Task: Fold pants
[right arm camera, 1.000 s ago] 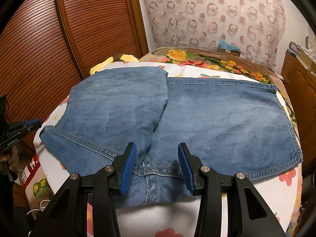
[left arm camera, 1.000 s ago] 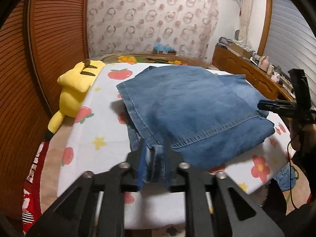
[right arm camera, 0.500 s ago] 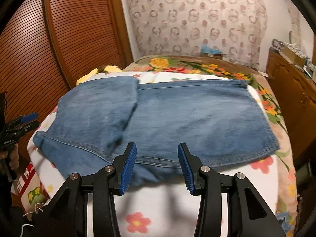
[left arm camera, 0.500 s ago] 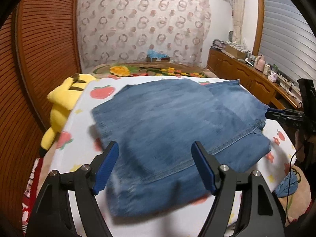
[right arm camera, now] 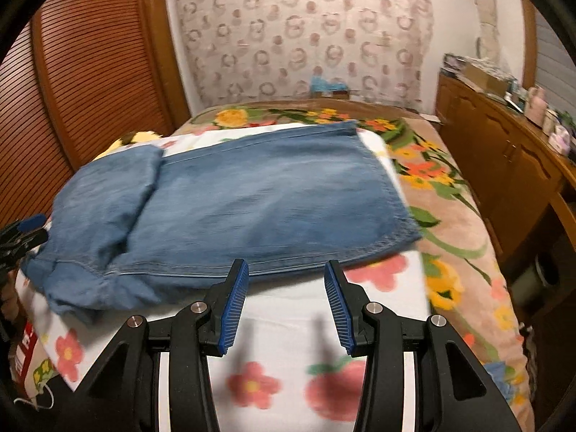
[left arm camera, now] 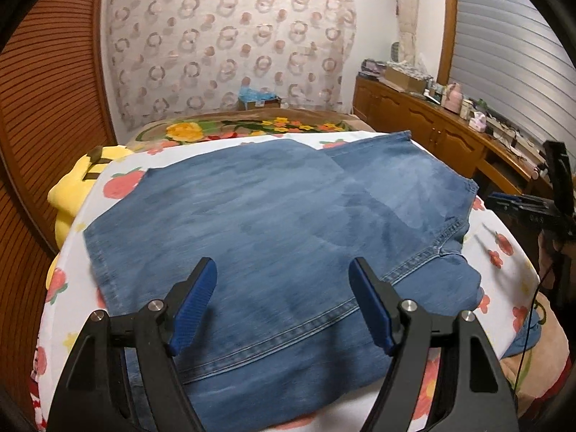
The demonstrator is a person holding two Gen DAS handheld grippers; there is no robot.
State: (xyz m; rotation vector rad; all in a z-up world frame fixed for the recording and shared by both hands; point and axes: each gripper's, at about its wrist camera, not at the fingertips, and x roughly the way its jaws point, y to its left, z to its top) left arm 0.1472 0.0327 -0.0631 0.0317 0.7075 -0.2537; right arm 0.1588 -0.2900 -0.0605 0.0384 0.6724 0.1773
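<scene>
Left gripper (left arm camera: 282, 288) hovers with fingers spread over the folded jeans (left arm camera: 273, 237); right gripper (right arm camera: 286, 295), also spread and empty, sits at their 6 o'clock edge

The left gripper (left arm camera: 282, 304) hovers with jaws spread wide above the folded blue jeans (left arm camera: 273, 237), gripping nothing. The jeans lie on a fruit-print sheet (left arm camera: 500, 237), a yellow plush toy (left arm camera: 77, 187) beside them.

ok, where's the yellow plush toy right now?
In the left wrist view, the yellow plush toy lies at the bed's left edge, beside the folded jeans and the wooden louvred door.
</scene>
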